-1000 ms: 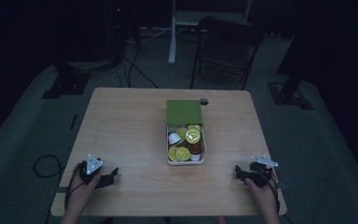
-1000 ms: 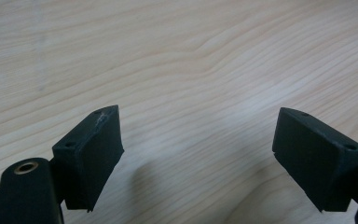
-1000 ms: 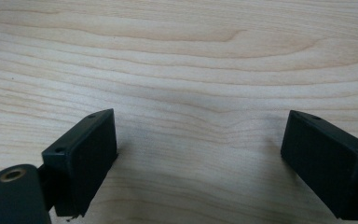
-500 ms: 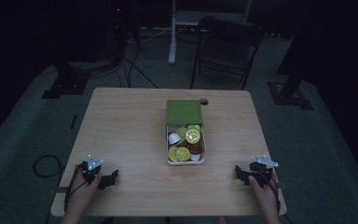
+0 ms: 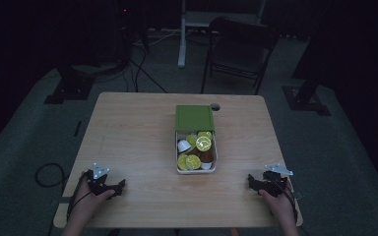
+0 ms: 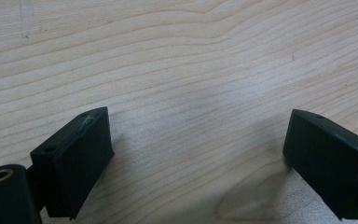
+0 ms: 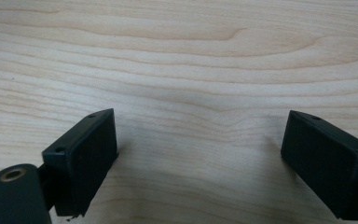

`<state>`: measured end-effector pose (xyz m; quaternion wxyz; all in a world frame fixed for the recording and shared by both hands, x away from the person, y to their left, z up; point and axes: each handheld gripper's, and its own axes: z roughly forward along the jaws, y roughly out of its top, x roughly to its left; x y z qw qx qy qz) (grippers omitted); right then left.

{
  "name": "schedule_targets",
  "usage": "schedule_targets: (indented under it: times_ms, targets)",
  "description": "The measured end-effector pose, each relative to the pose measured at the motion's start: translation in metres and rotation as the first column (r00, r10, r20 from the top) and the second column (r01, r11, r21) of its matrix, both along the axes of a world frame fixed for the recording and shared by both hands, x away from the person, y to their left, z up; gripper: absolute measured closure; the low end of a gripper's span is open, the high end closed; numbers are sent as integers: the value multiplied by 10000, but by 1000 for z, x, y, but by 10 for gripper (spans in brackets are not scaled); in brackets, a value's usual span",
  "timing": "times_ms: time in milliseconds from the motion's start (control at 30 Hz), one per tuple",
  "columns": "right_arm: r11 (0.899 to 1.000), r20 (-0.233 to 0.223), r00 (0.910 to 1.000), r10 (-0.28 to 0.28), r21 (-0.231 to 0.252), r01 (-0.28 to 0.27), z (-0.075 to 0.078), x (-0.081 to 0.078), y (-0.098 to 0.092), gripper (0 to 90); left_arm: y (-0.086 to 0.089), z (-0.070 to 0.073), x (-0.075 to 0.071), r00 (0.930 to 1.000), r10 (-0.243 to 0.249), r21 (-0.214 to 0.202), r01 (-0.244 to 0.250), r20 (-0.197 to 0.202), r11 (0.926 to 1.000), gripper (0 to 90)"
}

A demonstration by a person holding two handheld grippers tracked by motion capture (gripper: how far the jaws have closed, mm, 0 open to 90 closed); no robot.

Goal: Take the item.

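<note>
1. Your left gripper (image 5: 120, 186) has just been widening its jaws since the earlier frame, nothing between them; both hands rest at the table (image 5: 128, 128) near edge.
2. Your right gripper (image 5: 250, 181) stands spread over bare wood.
3. Between them, farther back, sits the box (image 5: 195, 169) of capsules (image 5: 203, 143), its green lid (image 5: 194, 118) slid back.

Matt pale wood-grain table (image 6: 177, 60), smooth
</note>
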<state>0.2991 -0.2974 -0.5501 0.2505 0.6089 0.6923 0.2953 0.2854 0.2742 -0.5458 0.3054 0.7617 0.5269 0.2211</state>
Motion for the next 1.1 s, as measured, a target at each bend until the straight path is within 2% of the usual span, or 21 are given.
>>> schedule_targets:
  times_ms: [167, 467, 733, 800, 1100]
  targets:
    - [10000, -206, 9998, -45, -43, 45, 2, -2, 6, 102, 0, 0, 0, 10000, 3, -1, -3, 0, 10000, 86]
    - [9995, -32, 9998, 190, 243, -189, 10, -5, 18, 103, 0, 0, 0, 10000, 7, -4, -7, 4, 10000, 86]
    - [9965, 220, 9968, 765, 308, -771, 24, -10, 36, 104, 0, 0, 0, 10000, 9, -5, -9, -4, 10000, 86]
    - [9958, 199, 9960, 867, 276, -872, 28, -12, 41, 146, 0, 0, 0, 10000, 9, -6, -9, -8, 10000, 86]
    - [9844, 619, 9844, 1648, 525, -1681, 48, -19, 64, 147, 0, 0, 0, 10000, 9, -8, -9, -1, 10000, 86]
